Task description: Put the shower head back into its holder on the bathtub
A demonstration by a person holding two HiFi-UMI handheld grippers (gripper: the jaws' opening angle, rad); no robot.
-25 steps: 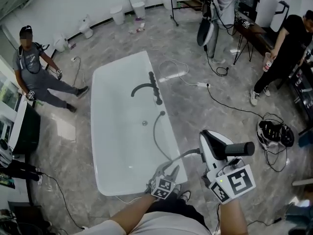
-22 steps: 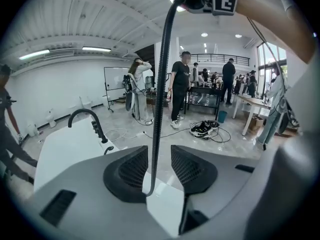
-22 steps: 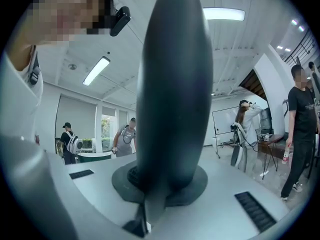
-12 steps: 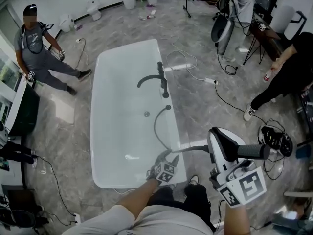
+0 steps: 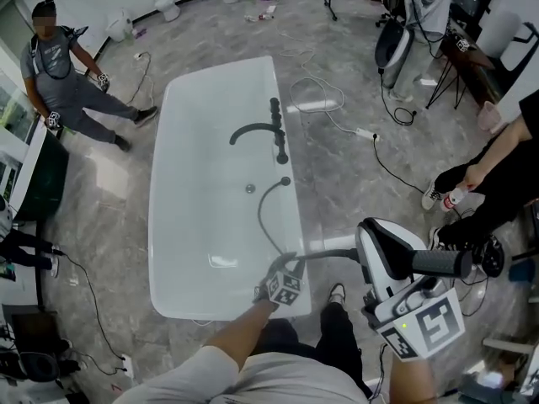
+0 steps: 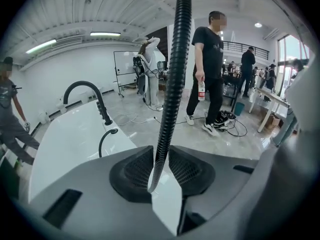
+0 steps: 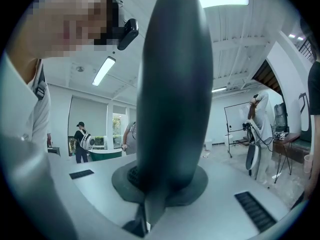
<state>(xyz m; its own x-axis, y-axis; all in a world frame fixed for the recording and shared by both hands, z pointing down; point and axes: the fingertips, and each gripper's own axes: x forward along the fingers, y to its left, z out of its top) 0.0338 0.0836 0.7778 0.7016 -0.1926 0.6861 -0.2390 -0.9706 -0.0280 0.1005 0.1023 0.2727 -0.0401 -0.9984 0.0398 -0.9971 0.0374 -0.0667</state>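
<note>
The white bathtub point(image 5: 168, 225) fills the middle of the head view, with a dark arched faucet point(image 5: 253, 130) and a row of dark fittings point(image 5: 277, 133) on its right rim. A dark ribbed hose point(image 5: 263, 217) loops from the rim down to my left gripper point(image 5: 288, 265) at the near corner. From there it runs across to the right gripper point(image 5: 396, 259). The left jaws are closing and the pads press on the hose point(image 6: 172, 84). My right gripper point(image 7: 150, 194) is shut on the dark shower head point(image 7: 175, 84), which sticks out to the right point(image 5: 442, 263).
A person point(image 5: 67, 82) sits on the floor at the far left. Another person point(image 5: 497, 175) bends over at the right. Cables point(image 5: 337, 116) lie on the floor right of the tub. A dark cabinet point(image 5: 34, 200) stands at the left.
My left gripper has sunk along the hose toward the tub's near corner. The right gripper has drifted a little right with the shower head. The person at the right has bent lower.
</note>
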